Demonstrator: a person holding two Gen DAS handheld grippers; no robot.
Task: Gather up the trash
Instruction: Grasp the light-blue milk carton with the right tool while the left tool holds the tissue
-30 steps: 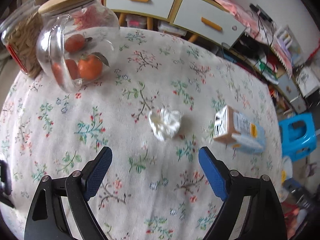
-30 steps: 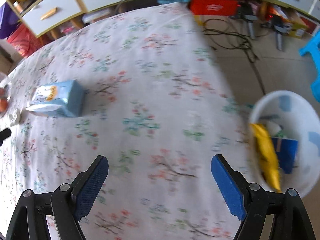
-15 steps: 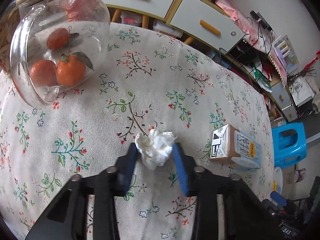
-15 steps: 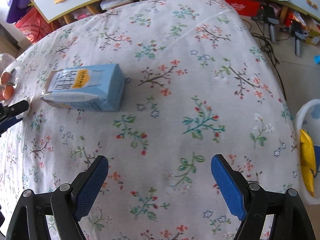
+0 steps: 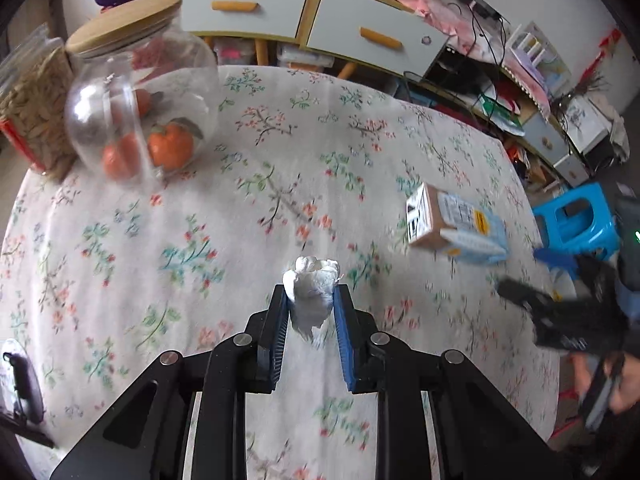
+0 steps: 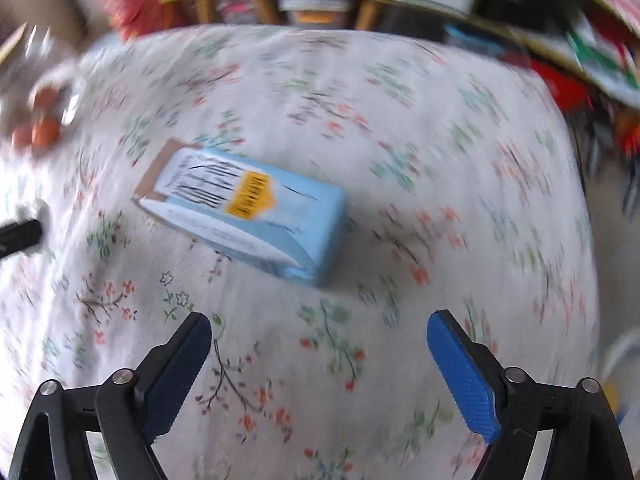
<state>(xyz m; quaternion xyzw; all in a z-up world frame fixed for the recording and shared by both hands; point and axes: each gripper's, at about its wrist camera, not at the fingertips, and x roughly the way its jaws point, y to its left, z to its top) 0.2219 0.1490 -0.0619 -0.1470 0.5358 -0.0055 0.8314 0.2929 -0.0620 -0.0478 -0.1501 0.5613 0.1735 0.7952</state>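
My left gripper (image 5: 310, 294) is shut on a crumpled white tissue (image 5: 312, 294) and holds it above the floral tablecloth (image 5: 280, 200). A light blue carton (image 5: 456, 226) lies on its side at the right of the table; in the right wrist view the carton (image 6: 248, 216) lies just ahead of my right gripper (image 6: 318, 336), which is open and empty. The right gripper also shows in the left wrist view (image 5: 560, 296), blurred, at the table's right edge.
A glass jar with oranges (image 5: 144, 120) and a wooden lid stands at the far left beside a jar of grain (image 5: 32, 108). A blue stool (image 5: 576, 220) stands on the floor at right. Drawers (image 5: 304, 16) and clutter line the back.
My left gripper has lifted the tissue off the table and drawn back. My right gripper has moved in towards the blue carton.
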